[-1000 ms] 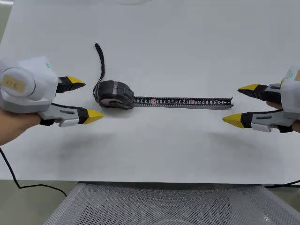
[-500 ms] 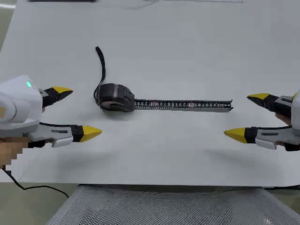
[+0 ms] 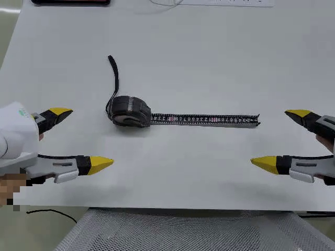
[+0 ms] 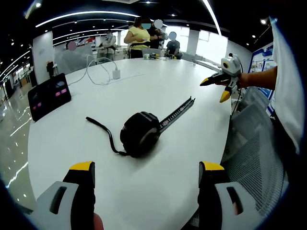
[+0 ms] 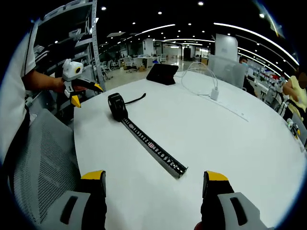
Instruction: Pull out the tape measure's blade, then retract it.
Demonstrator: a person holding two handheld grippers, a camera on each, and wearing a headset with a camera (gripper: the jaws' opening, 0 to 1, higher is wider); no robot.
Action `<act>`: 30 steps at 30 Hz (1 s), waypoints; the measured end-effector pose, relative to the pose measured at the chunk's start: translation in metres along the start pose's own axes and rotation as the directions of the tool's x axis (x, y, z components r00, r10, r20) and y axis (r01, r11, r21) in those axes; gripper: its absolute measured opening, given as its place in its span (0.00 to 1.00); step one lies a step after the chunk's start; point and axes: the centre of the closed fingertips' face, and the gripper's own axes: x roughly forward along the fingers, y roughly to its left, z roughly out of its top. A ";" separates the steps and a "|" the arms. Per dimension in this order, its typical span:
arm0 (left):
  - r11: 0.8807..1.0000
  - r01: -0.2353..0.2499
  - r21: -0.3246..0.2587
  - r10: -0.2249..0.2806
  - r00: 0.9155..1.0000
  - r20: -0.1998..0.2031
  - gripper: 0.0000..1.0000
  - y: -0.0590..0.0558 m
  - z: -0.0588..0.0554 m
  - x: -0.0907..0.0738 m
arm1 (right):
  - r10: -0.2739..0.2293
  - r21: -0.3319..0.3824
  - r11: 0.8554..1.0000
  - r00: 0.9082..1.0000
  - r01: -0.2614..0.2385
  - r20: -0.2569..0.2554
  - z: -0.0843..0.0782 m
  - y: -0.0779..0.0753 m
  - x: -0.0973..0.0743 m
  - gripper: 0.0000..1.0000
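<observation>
The tape measure point(image 3: 129, 111) is lying on its side on the white table point(image 3: 209, 57), left of the middle. Its dark rounded case is showing a paler round face upward. Its blade point(image 3: 205, 120) is reaching out flat to the right across the tabletop, black with white numerals and a few red marks, and is ending in a small end hook point(image 3: 257, 120). A black wrist strap point(image 3: 113, 78) is trailing from the case toward the far edge.

The left gripper point(image 3: 91, 136) is hovering left of the case, apart from it, its yellow-tipped jaws spread wide with nothing between them. The right gripper point(image 3: 269, 137) is hovering beyond the hook, near it but not touching, its jaws likewise gaping wide and empty. In each gripper view the tape measure is lying ahead of that gripper's jaws, with the other gripper showing beyond it.

A dark tablet point(image 4: 48, 95) is standing near the table's far side, beside a white cable point(image 4: 98, 67). A grey mesh chair point(image 3: 183, 230) is sitting at the near edge.
</observation>
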 end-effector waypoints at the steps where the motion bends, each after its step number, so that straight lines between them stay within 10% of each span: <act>1: 1.000 -0.004 0.000 0.004 1.000 -0.001 0.88 0.000 0.000 -0.001 | 0.001 0.002 1.000 1.000 -0.001 0.002 0.000 0.001 -0.001 0.82; 30: 0.997 -0.053 -0.054 0.054 0.998 0.020 0.99 -0.016 -0.018 -0.020 | -0.031 0.051 0.998 0.999 0.029 0.034 -0.008 0.016 -0.018 0.99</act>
